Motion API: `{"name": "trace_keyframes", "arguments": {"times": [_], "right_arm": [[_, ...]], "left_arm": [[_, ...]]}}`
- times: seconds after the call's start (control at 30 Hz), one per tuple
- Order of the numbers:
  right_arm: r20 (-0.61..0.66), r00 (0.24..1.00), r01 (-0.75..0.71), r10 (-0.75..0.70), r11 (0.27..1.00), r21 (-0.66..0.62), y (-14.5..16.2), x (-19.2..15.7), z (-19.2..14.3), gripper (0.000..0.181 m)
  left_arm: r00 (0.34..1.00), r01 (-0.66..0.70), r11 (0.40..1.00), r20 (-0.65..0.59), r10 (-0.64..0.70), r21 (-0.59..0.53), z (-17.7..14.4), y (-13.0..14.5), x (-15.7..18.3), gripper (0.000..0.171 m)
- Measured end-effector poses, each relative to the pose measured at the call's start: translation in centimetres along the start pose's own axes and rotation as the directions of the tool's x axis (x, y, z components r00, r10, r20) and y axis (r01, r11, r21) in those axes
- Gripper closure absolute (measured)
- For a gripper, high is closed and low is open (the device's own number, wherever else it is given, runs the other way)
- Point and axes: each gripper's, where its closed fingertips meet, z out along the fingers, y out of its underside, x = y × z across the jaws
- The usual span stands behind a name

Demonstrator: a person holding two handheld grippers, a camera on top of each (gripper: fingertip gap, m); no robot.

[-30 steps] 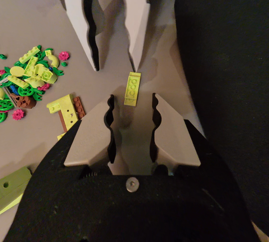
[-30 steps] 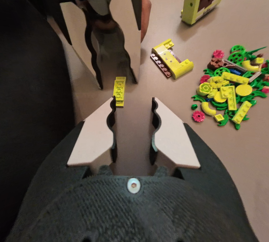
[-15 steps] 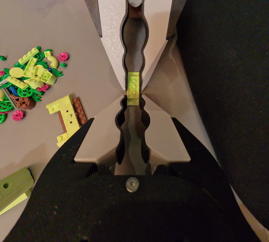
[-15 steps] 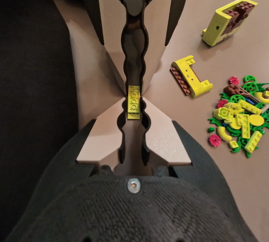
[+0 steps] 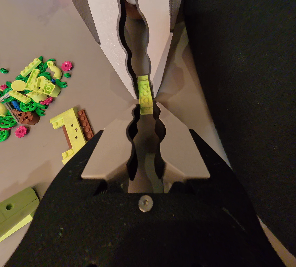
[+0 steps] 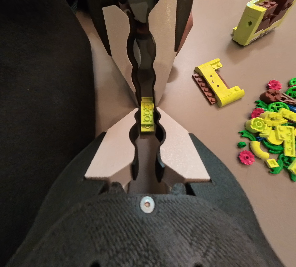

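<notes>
Nearest the left wrist camera, the left gripper [image 5: 146, 104] had its jaws pinched on the near end of a lime studded plate [image 5: 145, 94] over the tan table [image 5: 96, 50]; beyond, the right gripper [image 6: 147, 110], meeting it tip to tip, clamped the far end; to the left lay a lime-and-brown bracket [image 5: 72, 131]; farther left, a heap of loose pieces [image 5: 32, 89].

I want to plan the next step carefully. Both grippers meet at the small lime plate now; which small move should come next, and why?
Probably lift together, slowly and level. The left gripper and the right gripper each pinch an opposite end of the lime plate, tips nearly touching, so moving one alone could twist it loose. The table beneath it looks bare.
</notes>
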Motion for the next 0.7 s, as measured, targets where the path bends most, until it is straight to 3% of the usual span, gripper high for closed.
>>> {"name": "trace_keyframes", "arguments": {"times": [0.3,0.33,0.37,0.4,0.5,0.63,0.7], "right_arm": [[0.041,0.999,-0.031,0.029,0.999,0.035,-0.2,-0.1,-0.6,0.169],[0.055,0.998,-0.038,0.032,0.994,0.103,-1.1,-0.3,-1.2,0.181],[0.098,0.994,-0.079,0.055,0.965,0.251,-3.4,-0.5,-2.5,0.181],[0.142,0.986,-0.13,0.088,0.938,0.321,-4.7,-0.5,-3.3,0.181],[-0.078,0.997,0.015,-0.003,0.989,0.144,-1.5,1.9,-2.7,0.181],[-0.029,0.993,-0.108,0.113,0.984,0.141,-0.6,1.4,-3.3,0.165],[-0.076,0.985,-0.151,0.157,0.985,0.082,0.6,1.6,-2.9,0.159]], "left_arm": [[1.0,0.003,1.0,-0.012,-0.003,0.003,0.0,0.0,0.1,0.156],[1.0,0.0,1.0,-0.014,0.0,-0.012,0.1,0.2,0.2,0.155],[1.0,-0.006,1.0,-0.008,0.006,-0.01,0.2,0.1,0.2,0.155],[1.0,-0.007,1.0,-0.008,0.007,-0.006,0.2,0.0,0.2,0.155],[1.0,-0.005,1.0,-0.007,0.005,-0.007,0.2,0.0,0.2,0.155],[0.999,0.04,0.999,-0.01,-0.04,-0.003,0.2,-0.1,-0.2,0.156],[0.999,0.046,0.999,0.011,-0.046,0.006,0.2,-0.4,-0.3,0.157]]}}
